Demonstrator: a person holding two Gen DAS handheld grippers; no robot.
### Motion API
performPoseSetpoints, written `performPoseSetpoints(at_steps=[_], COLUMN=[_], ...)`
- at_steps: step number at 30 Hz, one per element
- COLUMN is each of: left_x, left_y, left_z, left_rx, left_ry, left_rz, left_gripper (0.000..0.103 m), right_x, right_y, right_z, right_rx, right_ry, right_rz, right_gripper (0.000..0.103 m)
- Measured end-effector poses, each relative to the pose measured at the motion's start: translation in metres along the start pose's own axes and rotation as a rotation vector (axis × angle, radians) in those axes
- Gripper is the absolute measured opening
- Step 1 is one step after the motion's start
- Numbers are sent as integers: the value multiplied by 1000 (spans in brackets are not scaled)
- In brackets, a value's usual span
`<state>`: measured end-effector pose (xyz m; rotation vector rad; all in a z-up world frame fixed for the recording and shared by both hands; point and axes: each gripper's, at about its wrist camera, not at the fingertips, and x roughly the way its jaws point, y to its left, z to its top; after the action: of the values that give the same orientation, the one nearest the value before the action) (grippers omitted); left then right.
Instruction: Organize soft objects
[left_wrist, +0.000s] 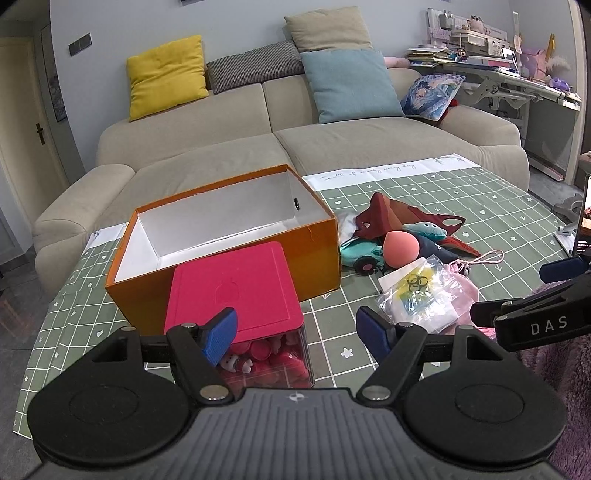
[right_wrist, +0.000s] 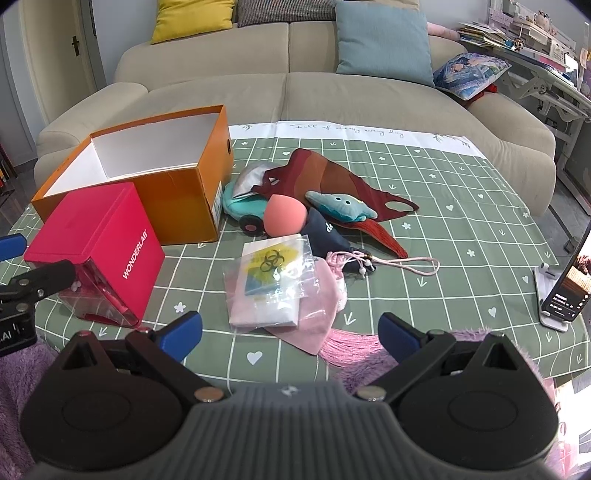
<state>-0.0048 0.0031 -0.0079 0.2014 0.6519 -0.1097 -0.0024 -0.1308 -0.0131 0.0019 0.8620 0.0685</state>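
An open orange box (left_wrist: 236, 254) (right_wrist: 177, 192) with a white inside stands on the green checked tablecloth (right_wrist: 443, 229). In front of it is a pink-lidded clear box (left_wrist: 236, 291) (right_wrist: 92, 243) with small toys inside. To the right lies a heap of soft things: a dark red cloth (right_wrist: 332, 173), a peach sponge (left_wrist: 400, 249) (right_wrist: 284, 216), a blue plush (right_wrist: 341, 203), a teal plush car (right_wrist: 243, 206), a navy pouch (right_wrist: 325, 232), a pink pouch (right_wrist: 317, 306) and a clear plastic bag (left_wrist: 421, 295) (right_wrist: 271, 284). My left gripper (left_wrist: 297, 332) is open and empty above the pink box. My right gripper (right_wrist: 290, 332) is open and empty near the plastic bag.
A beige sofa (left_wrist: 258, 122) with yellow, grey and blue cushions stands behind the table. A phone on a stand (right_wrist: 565, 291) is at the table's right edge. A purple fluffy thing (right_wrist: 369, 354) lies at the near edge. A cluttered desk (left_wrist: 498, 70) is at the far right.
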Motion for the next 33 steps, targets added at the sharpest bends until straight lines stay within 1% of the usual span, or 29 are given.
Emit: performPoseSetpoints(at_steps=[21, 23, 27, 29, 30, 32, 33], left_x=[1, 2, 3, 5, 5, 7, 9], left_y=[0, 0, -2, -5, -6, -7, -8], left_z=[-1, -1, 1, 5, 8, 13, 16], left_rx=[2, 3, 5, 8, 6, -6, -12], left_ry=[6, 8, 20, 28, 29, 33, 36], left_rz=[-3, -7, -40, -66, -85, -125, -151], left_gripper=[87, 84, 79, 76, 75, 69, 67], right_x=[-1, 0, 2, 3, 4, 8, 11], right_y=[1, 0, -3, -6, -9, -16, -20], right_z=[0, 0, 3, 5, 6, 9, 11], right_rx=[0, 2, 14, 30, 41, 68, 81], right_ry=[0, 2, 21, 31, 40, 69, 83], right_rz=[-2, 0, 8, 21, 30, 49, 51], right_gripper=[100, 100, 99, 94, 92, 92, 90])
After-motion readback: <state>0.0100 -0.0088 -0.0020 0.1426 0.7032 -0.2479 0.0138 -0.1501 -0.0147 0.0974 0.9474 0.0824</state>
